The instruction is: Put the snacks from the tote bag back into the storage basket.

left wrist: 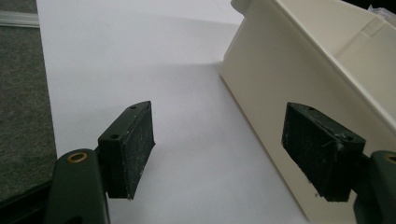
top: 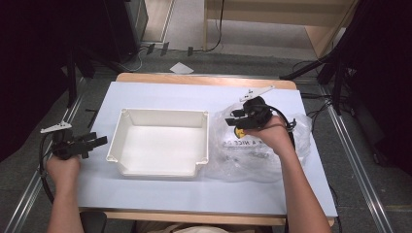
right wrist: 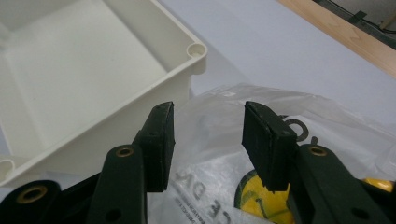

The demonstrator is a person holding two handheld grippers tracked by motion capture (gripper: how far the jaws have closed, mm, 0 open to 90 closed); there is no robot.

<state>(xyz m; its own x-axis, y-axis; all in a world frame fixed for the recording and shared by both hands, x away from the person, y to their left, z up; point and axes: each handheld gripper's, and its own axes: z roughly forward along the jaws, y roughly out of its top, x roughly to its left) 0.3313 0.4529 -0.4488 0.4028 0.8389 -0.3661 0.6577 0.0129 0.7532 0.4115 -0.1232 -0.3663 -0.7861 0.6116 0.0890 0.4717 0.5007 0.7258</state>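
the right gripper (top: 236,118) hovered over the clear plastic bag (top: 252,150), its jaws partly open with nothing but air between them — the bag lay crumpled on the surface (top: 160,194), touching the right wall of the white tray (top: 158,115). the left gripper (top: 94,142) sat well apart at the tray's left side, jaws wide and empty. the risk, as i judged it, was a shallow pinch: thin slippery film could slide out of the pads, or the grip could catch one layer only, so the bag sagged, its contents shifted, and it snagged on the tray's rim.
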